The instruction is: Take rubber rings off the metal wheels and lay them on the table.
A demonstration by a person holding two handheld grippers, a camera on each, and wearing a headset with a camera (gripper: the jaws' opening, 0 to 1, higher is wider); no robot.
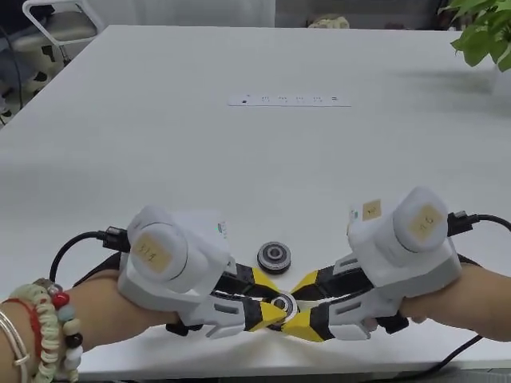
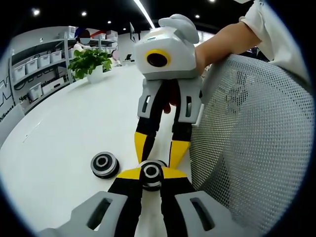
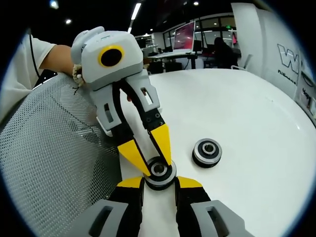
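A metal wheel with a black rubber ring (image 1: 281,304) is held just above the white table's (image 1: 239,175) near edge, between the two grippers. My left gripper (image 1: 271,299) comes in from the left and my right gripper (image 1: 297,303) from the right, yellow tips meeting on it. In the left gripper view my jaws (image 2: 151,174) close on the wheel (image 2: 151,170), with the right gripper (image 2: 159,150) opposite. In the right gripper view my jaws (image 3: 159,181) clamp the same wheel (image 3: 159,170). A second wheel (image 1: 274,256) with its ring on lies flat just beyond.
A white power strip (image 1: 288,100) lies flat mid-table farther back. A green plant (image 1: 483,32) stands at the far right corner, and a chair (image 1: 56,24) at the far left. A grey mesh chair back (image 2: 247,138) sits close behind the near table edge.
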